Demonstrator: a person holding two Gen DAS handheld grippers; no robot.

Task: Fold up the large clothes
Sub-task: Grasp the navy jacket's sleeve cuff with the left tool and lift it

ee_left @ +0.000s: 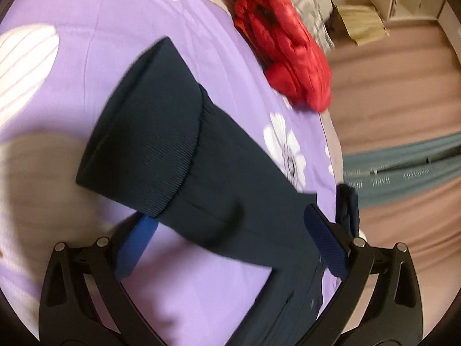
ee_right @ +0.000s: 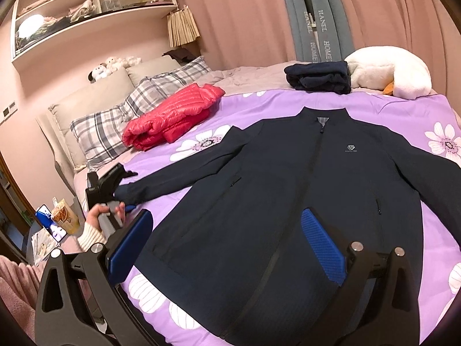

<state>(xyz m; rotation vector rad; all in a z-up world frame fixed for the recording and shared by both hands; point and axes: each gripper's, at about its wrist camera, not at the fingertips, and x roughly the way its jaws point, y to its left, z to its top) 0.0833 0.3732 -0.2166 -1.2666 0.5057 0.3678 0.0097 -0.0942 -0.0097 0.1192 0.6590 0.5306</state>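
A dark navy jacket point(ee_right: 302, 201) lies flat, front up and zipped, on the purple flowered bedspread point(ee_right: 403, 106), sleeves spread out. My right gripper point(ee_right: 227, 230) is open, hovering over the jacket's lower hem. My left gripper point(ee_left: 230, 230) is open around the jacket's left sleeve point(ee_left: 178, 155), whose ribbed cuff point(ee_left: 138, 132) points away; the sleeve lies between the blue pads point(ee_left: 325, 245) without being pinched. The left gripper also shows in the right wrist view point(ee_right: 115, 184), at the sleeve end near the bed's left edge.
A folded red puffer jacket point(ee_right: 173, 118) lies near the plaid pillows point(ee_right: 115, 127). A folded dark garment point(ee_right: 317, 77) and a white plush duck point(ee_right: 389, 69) sit at the far side. Curtains and shelves ring the bed.
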